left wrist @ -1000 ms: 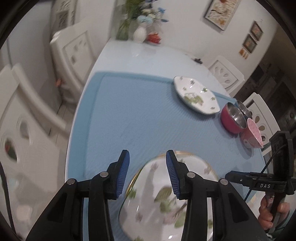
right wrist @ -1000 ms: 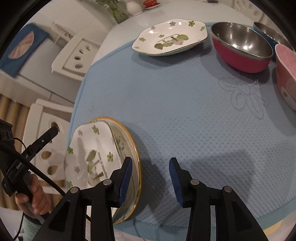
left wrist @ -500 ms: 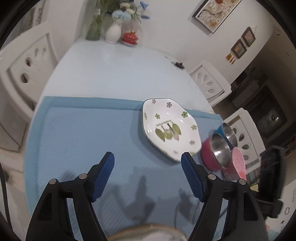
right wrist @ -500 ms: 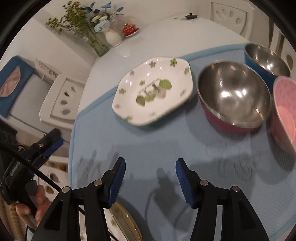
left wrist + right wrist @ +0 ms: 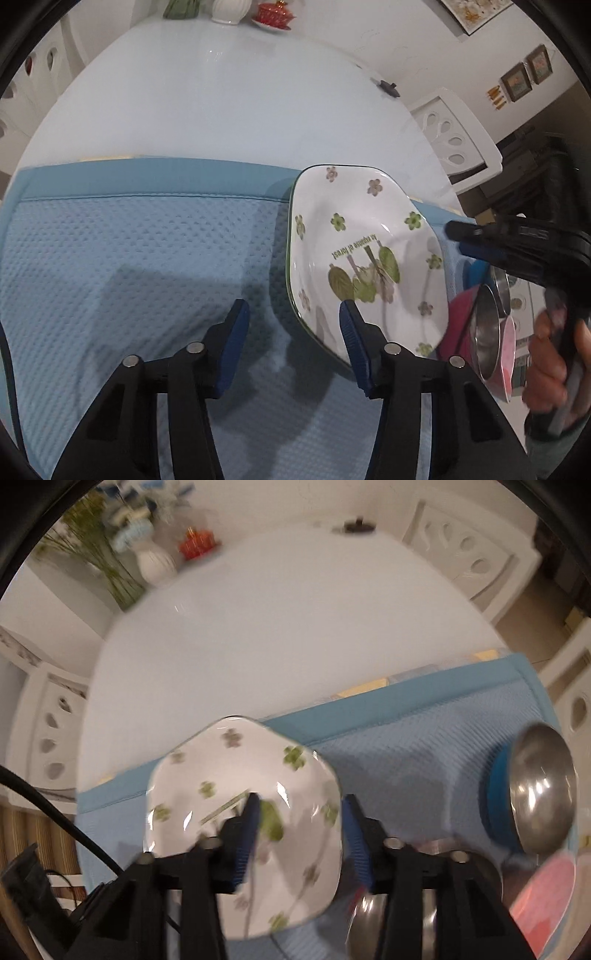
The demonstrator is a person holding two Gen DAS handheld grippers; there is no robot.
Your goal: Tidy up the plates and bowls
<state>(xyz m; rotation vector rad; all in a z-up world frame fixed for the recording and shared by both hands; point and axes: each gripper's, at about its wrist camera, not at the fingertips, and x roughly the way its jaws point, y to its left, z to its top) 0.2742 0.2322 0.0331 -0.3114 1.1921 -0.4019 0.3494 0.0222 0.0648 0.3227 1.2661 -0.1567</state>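
A pale, glossy counter (image 5: pixel 221 103) carries a blue textured mat (image 5: pixel 110 266) across its near half. At the far edge stand a white vase (image 5: pixel 155 565) of green stems and blue flowers, and beside it on the right a small red dish (image 5: pixel 271 16). A small black object (image 5: pixel 386 88) lies far right. White cut-out chairs (image 5: pixel 454 136) ring the counter, and framed pictures (image 5: pixel 526 75) hang on the right wall.

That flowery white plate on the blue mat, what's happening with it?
A person holding two black hand-held grippers is tidying dishes. Both grippers hover at the white flower-printed plate on the blue textured mat, their jaws closing with nothing gripped yet. The left gripper straddles its near rim; the right gripper is above it. Steel-lined bowls wait alongside.
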